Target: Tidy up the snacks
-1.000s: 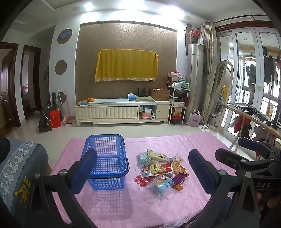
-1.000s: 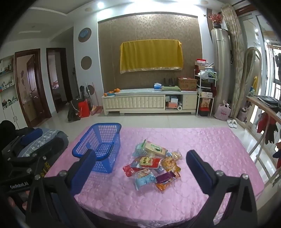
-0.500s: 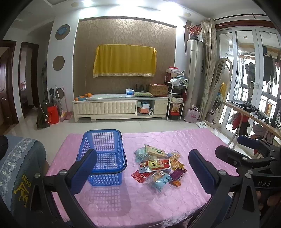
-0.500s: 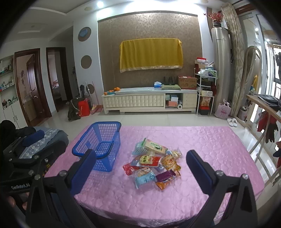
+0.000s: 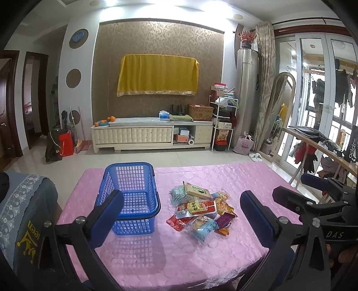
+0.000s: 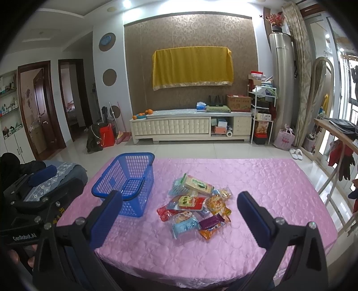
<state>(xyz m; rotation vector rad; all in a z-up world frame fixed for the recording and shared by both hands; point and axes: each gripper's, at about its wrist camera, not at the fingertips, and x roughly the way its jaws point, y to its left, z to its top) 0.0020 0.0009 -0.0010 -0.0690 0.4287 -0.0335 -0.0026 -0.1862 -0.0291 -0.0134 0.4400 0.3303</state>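
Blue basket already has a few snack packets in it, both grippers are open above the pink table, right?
Not quite: the blue basket is empty, as the left wrist view shows. The snack packets lie beside it. Both grippers are open.

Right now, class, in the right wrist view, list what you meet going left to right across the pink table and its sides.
Left gripper → blue basket → snack pile → bare pink tablecloth → wooden rack with clothes.

Ceiling spotlights (image 5: 111,3) glared white; daylight entered through the windows (image 5: 313,100); fisheye edges bent and darkened, everything sharp.
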